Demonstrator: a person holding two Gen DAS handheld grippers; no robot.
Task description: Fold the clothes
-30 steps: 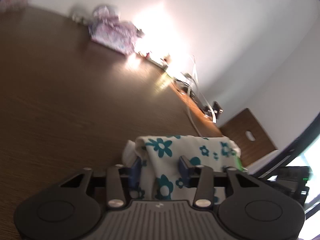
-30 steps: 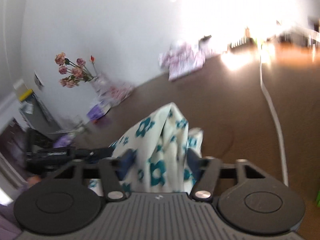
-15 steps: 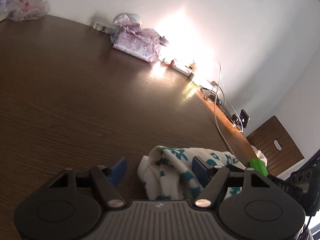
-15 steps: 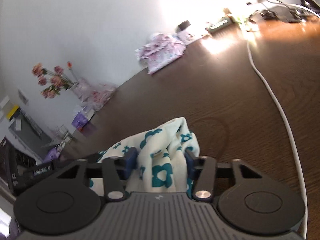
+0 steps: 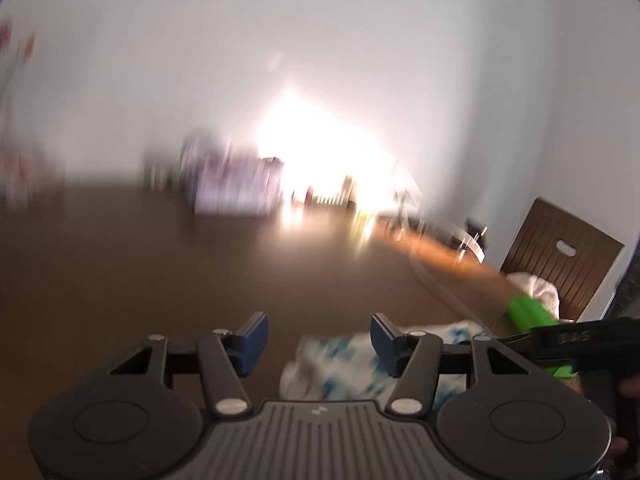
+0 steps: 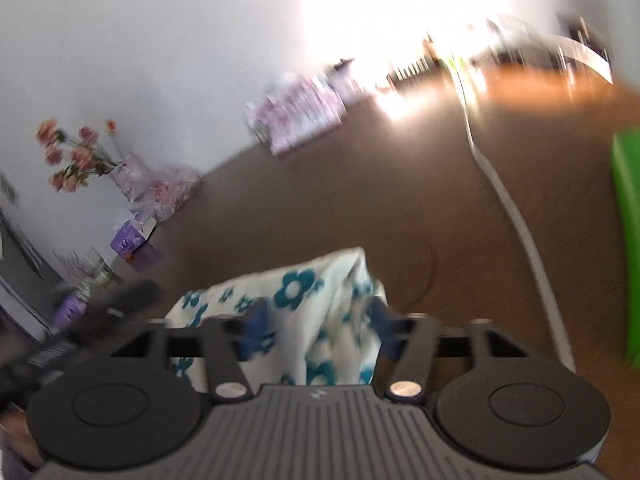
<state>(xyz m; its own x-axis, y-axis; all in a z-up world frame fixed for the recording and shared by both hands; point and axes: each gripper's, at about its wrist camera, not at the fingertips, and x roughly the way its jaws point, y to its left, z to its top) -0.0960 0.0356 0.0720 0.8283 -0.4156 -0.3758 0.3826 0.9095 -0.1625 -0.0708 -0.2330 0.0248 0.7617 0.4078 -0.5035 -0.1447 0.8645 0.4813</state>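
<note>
Dark woodgrain table point(image 6: 360, 208), rumpled floral cloth point(image 6: 320, 300), left gripper point(image 5: 316, 340) closing empty, right gripper point(image 6: 320, 330) opening around cloth.

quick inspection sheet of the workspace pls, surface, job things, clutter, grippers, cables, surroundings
surface: dark brown wooden table
job's things: white cloth with teal flowers, bunched on the table
clutter: pink patterned bundle; vase of pink flowers; purple box; bright green object
grippers: left gripper closing, cloth lying lower, pads apart from it; right gripper opening, cloth between the jaws
cables: white cable across the table
surroundings: white wall; wooden chair back
</note>
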